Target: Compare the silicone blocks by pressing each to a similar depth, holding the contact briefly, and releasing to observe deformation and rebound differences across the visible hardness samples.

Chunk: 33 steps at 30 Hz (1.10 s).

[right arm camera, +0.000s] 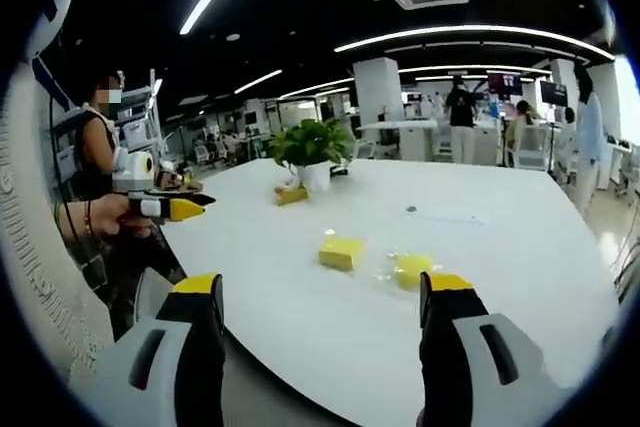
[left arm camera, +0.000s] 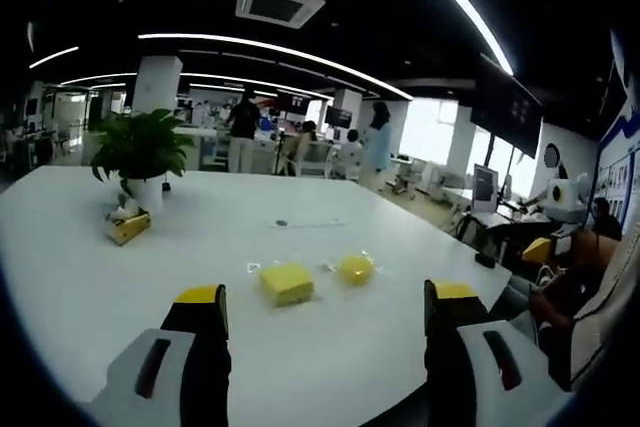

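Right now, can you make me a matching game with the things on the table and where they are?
Things:
1. square block
2. round block
3. plant
4. left gripper

Descriptions:
A. green, in a white pot at the far end
B. yellow, flat-sided, mid-table
C. open, touching nothing
D. yellow, rounded, beside the square one

Pairs: 1-B, 2-D, 3-A, 4-C

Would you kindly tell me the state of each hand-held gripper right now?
Left hand-held gripper: open, holding nothing, short of the yellow blocks.
Right hand-held gripper: open, holding nothing.
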Tool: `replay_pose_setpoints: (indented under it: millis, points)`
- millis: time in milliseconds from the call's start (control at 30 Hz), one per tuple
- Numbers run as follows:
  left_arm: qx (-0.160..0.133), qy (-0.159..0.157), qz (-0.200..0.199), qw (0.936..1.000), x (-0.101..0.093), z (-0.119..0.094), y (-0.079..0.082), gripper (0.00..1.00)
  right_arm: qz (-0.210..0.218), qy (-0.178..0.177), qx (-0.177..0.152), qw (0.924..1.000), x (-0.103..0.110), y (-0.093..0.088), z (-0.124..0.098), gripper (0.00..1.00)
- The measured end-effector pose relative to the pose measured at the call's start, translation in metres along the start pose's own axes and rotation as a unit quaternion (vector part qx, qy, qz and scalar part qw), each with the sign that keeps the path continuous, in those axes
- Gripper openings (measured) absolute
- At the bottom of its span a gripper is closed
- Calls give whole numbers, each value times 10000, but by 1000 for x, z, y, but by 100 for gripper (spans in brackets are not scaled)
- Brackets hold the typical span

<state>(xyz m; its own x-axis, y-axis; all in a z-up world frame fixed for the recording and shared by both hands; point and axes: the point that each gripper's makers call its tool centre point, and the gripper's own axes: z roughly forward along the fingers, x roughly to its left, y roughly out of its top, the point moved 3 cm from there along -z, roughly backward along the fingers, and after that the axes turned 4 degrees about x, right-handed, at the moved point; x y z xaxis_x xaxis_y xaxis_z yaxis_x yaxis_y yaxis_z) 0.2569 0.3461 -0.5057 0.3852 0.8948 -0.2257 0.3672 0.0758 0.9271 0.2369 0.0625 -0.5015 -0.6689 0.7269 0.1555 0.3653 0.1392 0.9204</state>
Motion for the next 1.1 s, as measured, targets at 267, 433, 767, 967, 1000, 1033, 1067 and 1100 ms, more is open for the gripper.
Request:
replay_pose_setpoints:
  millis: [267, 433, 767, 967, 1000, 1033, 1067, 1100]
  points:
    - [-40, -64, 47, 10000, -3, 1, 2, 80, -190, -246, -161, 9994, -8, 10, -1, 58]
    - [-66, -56, 31, 10000, -2, 1, 3, 80, 56, -136, -278, 9995, -8, 16, 1, 73]
    - [-59, -190, 209, 9996, -6, 1, 5, 83, 95, -59, -450, 9989, -8, 23, 3, 81]
    - [-88, -242, 226, 9994, -7, 2, 8, 83, 128, -3, -536, 9985, -7, 25, 4, 81]
    - [-80, -247, 239, 9994, -7, 2, 9, 83, 115, -9, -571, 9983, -7, 26, 4, 81]
    - [-70, -252, 231, 9994, -7, 2, 9, 83, 114, -5, -599, 9981, -7, 26, 5, 81]
    - [-63, -256, 232, 9994, -6, 3, 10, 82, 137, 5, -591, 9982, -6, 26, 5, 81]
    - [-57, -267, 229, 9994, -6, 3, 10, 82, 156, 15, -583, 9982, -6, 26, 6, 82]
